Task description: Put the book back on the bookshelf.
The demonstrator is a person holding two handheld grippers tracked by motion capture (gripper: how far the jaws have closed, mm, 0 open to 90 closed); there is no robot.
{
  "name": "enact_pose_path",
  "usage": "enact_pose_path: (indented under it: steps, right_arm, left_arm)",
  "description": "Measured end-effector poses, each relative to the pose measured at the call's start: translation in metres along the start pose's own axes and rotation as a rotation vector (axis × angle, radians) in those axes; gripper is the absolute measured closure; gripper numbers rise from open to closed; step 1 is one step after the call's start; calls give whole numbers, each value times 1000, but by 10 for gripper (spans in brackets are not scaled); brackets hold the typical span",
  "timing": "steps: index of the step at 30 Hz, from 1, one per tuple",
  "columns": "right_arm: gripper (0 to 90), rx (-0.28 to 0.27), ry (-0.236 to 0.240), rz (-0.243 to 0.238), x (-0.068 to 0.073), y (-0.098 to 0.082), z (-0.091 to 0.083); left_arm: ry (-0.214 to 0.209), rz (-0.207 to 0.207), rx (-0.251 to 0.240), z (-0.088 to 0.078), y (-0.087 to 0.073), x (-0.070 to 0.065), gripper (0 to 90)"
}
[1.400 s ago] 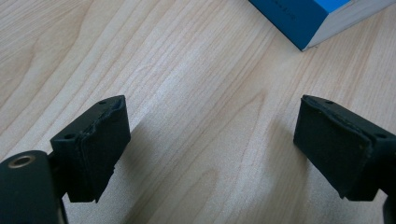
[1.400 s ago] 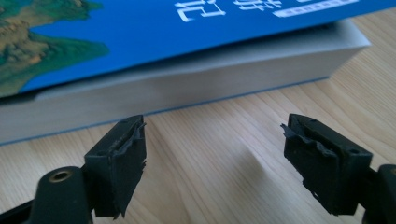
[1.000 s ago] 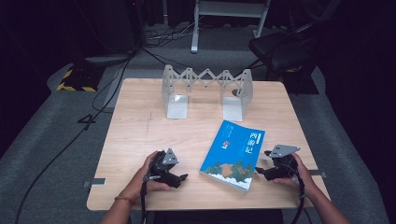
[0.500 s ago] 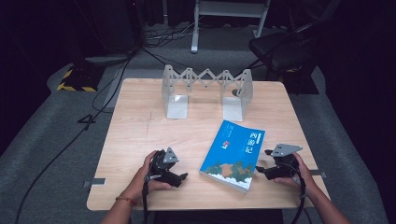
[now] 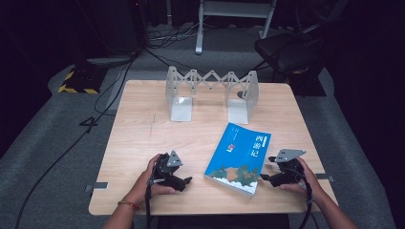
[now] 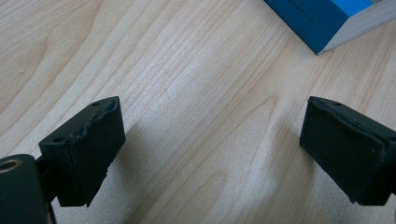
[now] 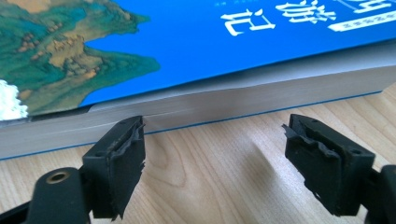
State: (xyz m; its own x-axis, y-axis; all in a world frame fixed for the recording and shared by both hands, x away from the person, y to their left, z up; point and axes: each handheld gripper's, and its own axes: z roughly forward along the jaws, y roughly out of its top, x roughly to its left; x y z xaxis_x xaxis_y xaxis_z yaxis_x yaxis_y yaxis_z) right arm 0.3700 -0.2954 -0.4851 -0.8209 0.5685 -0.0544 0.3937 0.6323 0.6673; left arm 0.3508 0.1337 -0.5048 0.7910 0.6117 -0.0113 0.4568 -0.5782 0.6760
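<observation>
I saw a blue paperback book lying flat on the wooden bench, near the front edge and right of centre, its cover showing white Chinese characters above a painted landscape. My left hand-held gripper rested on the bench just left of the book, apart from it; its jaws had just been opening and stood wide with only bare wood between them. My right hand-held gripper sat at the book's right side, jaws spread and empty, its fingertips close against the page edges. A metal expanding book rack stood at the bench's far side.
</observation>
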Motion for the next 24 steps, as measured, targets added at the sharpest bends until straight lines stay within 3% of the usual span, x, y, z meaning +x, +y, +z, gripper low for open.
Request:
enact_pose_path:
  steps: [11,13,15,18,19,22,24]
  right_arm:
    - [200,-65,-10,17,1,7,-11]
    - [200,-77,-11,18,1,10,-13]
    - [200,-84,-9,22,1,12,-14]
    - [200,-91,-11,22,1,16,-15]
    - [198,-91,-8,21,0,18,-16]
    - [184,-111,-8,22,-1,25,-19]
    - [172,-114,-11,17,-3,31,-19]
  left_arm:
    - [-2,1,16,-1,2,-4,100]
    - [-11,17,16,-3,4,-7,172]
    - [-20,31,26,-4,6,-9,173]
    - [-25,114,27,-8,14,-17,185]
    - [-20,124,10,-11,18,-19,185]
    - [-52,95,-33,-17,29,-20,188]
    - [-62,104,-46,-17,36,-26,193]
